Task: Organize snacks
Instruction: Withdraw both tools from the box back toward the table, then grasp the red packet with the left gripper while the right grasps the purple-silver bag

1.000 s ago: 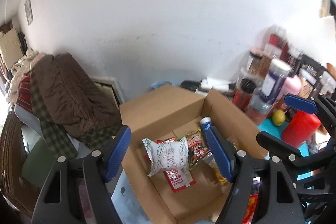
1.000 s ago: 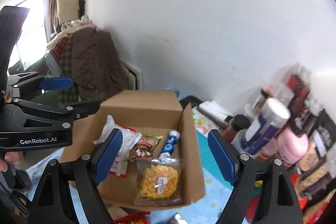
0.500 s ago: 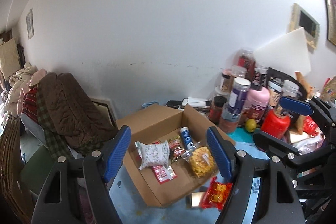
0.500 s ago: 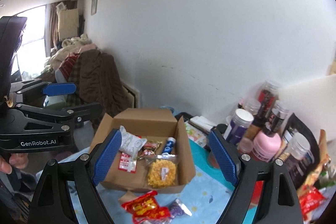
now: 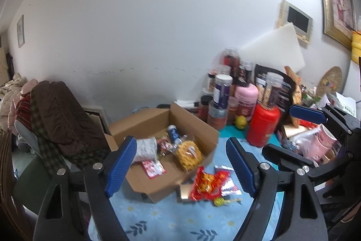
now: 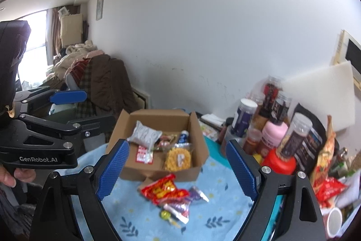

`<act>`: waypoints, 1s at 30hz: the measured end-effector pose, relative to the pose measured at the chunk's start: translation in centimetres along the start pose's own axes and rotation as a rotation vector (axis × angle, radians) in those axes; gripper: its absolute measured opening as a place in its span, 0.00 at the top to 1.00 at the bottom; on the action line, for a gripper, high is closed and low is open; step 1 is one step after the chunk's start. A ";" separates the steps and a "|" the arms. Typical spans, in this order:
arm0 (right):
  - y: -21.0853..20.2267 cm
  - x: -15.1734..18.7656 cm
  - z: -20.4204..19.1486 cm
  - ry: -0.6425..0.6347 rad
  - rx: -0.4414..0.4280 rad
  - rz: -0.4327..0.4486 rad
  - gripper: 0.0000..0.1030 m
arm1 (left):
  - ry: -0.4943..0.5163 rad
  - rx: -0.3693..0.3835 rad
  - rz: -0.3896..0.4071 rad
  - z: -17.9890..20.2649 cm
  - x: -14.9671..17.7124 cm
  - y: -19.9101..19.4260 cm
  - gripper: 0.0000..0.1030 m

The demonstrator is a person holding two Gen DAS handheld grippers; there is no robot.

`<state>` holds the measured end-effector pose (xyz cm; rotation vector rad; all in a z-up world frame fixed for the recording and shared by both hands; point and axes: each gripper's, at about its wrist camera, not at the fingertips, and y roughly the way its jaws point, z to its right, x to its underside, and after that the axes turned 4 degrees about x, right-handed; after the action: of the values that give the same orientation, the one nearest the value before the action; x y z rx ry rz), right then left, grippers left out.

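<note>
An open cardboard box point(image 5: 198, 128) point(image 6: 198, 134) sits on a blue flowered tablecloth. It holds a white packet point(image 5: 146, 148) point(image 6: 144, 134), a yellow snack bag point(image 5: 188, 154) point(image 6: 178, 158), a blue-and-white tube point(image 5: 173, 133) and small red packets. Loose red snack packets point(image 5: 208, 182) point(image 6: 163, 189) and a yellow lollipop point(image 6: 164, 215) lie in front of the box. My left gripper point(image 5: 180, 168) and right gripper point(image 6: 178, 169) are both open, empty, and held well above and behind the pile.
Jars, a pink bottle point(image 5: 246, 98), a red bottle point(image 5: 262, 125) and snack bags crowd the table's right side against the wall. A chair draped with brown clothing point(image 5: 65, 114) stands left of the table. A white cup point(image 6: 335, 221) stands at the lower right.
Both grippers have pulled back and up from the box, which now looks smaller. The loose packets in front of it have come into view. Both stay open.
</note>
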<state>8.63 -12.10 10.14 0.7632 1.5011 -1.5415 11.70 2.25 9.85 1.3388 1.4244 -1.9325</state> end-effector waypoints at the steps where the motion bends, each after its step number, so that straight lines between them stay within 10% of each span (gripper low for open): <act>1: -0.3 0.5 -0.1 0.004 0.002 -0.005 0.14 | 0.001 0.009 -0.006 0.2 0.4 0.0 0.21; 30: 5.7 12.8 1.8 0.153 0.034 -0.271 0.14 | -0.097 0.192 -0.264 1.5 10.3 8.3 0.21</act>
<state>7.83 -15.42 -3.52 0.7332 1.7527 -1.7442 12.45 -0.20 -3.15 1.1642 1.4605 -2.3223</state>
